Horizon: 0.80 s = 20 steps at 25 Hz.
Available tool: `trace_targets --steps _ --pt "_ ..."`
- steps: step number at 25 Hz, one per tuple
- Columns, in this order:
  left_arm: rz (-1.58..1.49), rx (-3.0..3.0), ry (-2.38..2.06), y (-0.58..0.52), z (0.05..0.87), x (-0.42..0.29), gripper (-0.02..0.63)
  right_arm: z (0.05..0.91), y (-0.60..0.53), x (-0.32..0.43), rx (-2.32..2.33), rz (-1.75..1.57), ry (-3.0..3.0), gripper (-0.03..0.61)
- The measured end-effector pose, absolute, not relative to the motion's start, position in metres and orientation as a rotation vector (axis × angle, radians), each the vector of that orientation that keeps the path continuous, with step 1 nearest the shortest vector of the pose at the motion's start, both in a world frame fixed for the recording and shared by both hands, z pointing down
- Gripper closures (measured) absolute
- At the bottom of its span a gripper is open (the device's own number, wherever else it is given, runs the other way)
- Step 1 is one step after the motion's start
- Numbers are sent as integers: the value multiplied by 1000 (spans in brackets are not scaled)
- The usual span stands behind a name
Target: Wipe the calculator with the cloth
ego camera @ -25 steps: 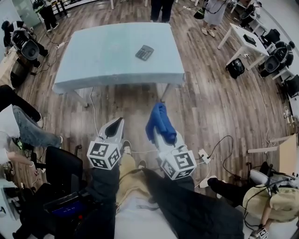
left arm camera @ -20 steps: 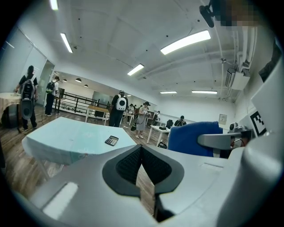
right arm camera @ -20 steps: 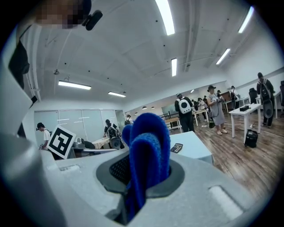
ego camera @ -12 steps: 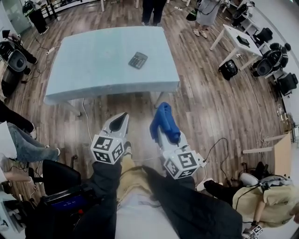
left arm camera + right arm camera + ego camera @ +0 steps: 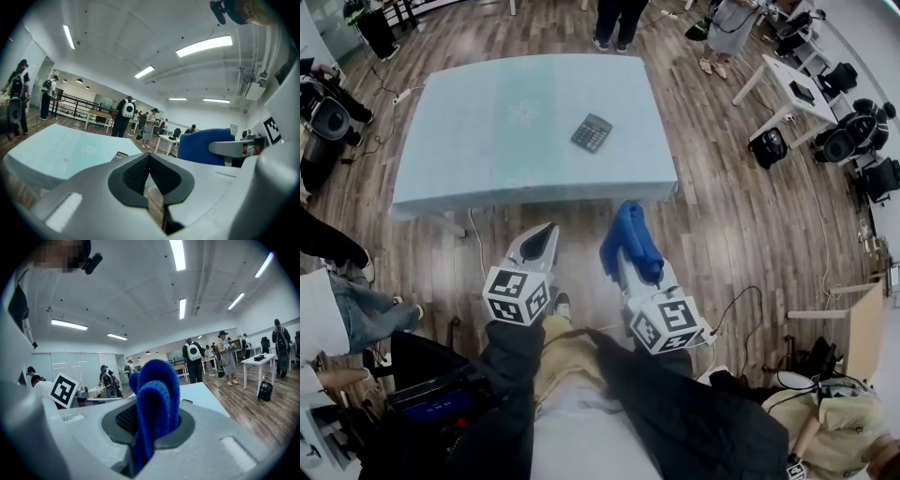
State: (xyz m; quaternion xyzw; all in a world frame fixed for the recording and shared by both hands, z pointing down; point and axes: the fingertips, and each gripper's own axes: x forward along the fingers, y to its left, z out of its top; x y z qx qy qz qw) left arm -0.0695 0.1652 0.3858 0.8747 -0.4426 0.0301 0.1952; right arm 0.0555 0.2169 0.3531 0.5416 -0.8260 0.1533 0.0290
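While both grippers are held over the floor (image 5: 722, 216), short of the table (image 5: 487, 141), the calculator (image 5: 592, 132) is seen lying on the table's right part, well apart from them; its keys seem turned up, though it's too small to be sure. The blue cloth (image 5: 157, 399) is pinched, folded, in the R gripper (image 5: 154, 420). The L gripper (image 5: 150, 161) is pressed together w/ nothing between.
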Motion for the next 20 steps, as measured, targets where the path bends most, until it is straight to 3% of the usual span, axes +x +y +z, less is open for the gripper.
trace_targets --steps 20 --pt "107 2426 -1152 59 409 -69 617 372 108 57 1737 521 -2440 526"
